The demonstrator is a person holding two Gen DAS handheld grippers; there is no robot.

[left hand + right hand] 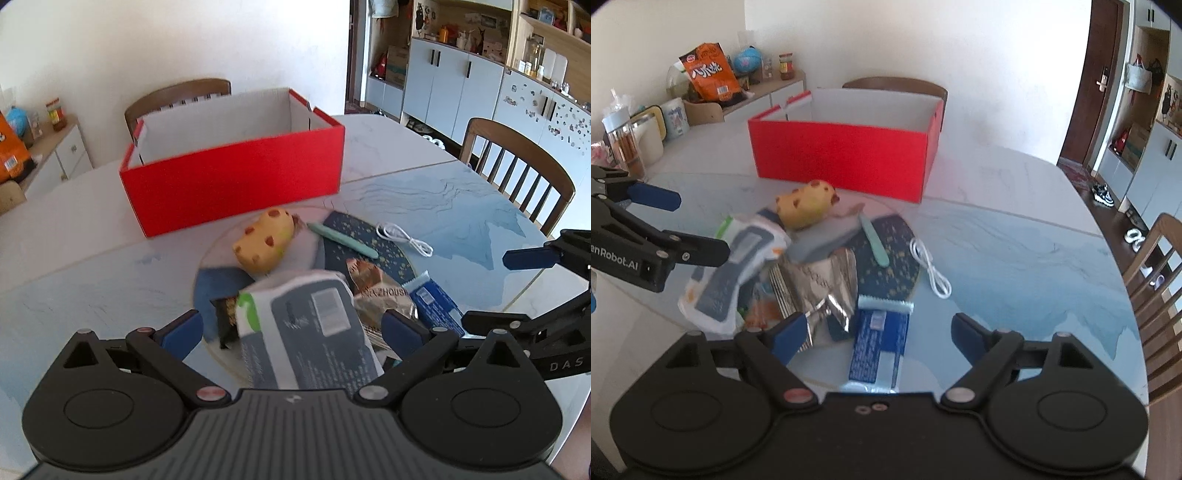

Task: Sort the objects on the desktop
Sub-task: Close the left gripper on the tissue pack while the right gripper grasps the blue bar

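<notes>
Ahead, red box (236, 181) rim open; bare table (1015, 236) right of clutter.

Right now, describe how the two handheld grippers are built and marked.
Both share one build: a black ribbed body, two round black housings, black linkage arms with silver and reddish pivot pins, and blue finger pads. The left gripper shows white lettering ending "enRobot.AI" on its side in the right wrist view. The right gripper shows white letters "DAS" in the left wrist view. No cables or sleeves are visible.

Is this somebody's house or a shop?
Most likely a home dining room: a dining table with wooden chairs around it, a cabinet of jars and keepsakes, and shoes by the door.
</notes>
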